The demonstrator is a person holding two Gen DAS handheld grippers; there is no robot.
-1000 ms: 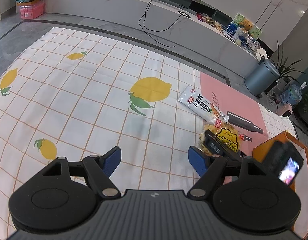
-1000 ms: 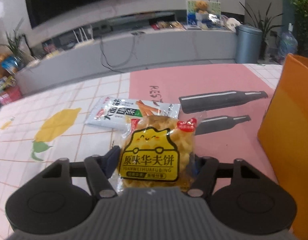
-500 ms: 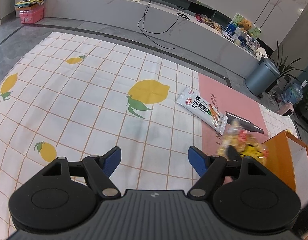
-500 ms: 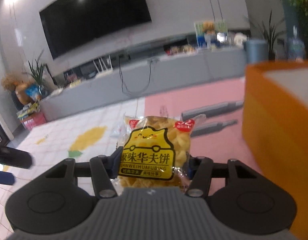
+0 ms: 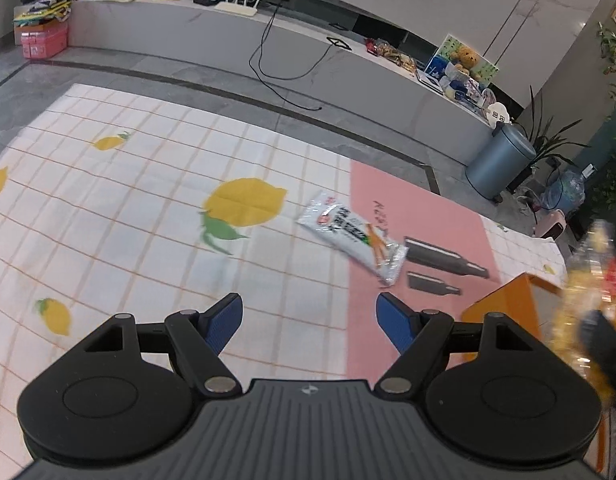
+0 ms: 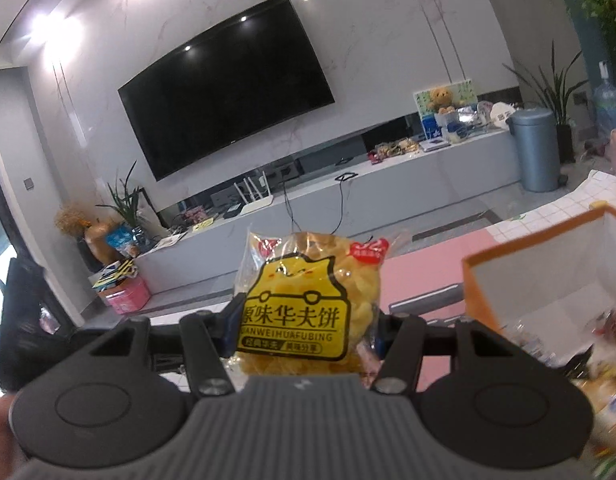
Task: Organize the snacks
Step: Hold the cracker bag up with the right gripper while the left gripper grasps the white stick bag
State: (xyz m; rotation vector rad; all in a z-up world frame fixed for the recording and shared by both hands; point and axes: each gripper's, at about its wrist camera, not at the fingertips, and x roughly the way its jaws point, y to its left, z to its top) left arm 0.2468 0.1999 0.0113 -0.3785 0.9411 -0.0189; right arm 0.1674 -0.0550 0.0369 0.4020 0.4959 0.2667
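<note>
One waffle packet [image 6: 303, 300] (gripper-held), one white packet [image 5: 350, 236].

Cloth under me: a white checked cloth [image 5: 119, 216] with orange grid lines and printed lemons covers the surface I work over; whether a table or the floor lies beneath, I cannot tell.
Pink panel: to my right the cloth carries a pink panel [image 5: 424, 216] printed with two grey bottle shapes.
White snack packet: a long white packet [image 5: 350, 236] lies flat and slanted, across the edge where white meets pink.
Orange box: an open orange box [image 6: 548, 276] with a white inside stands at the cloth's right end, near the pink panel.
</note>
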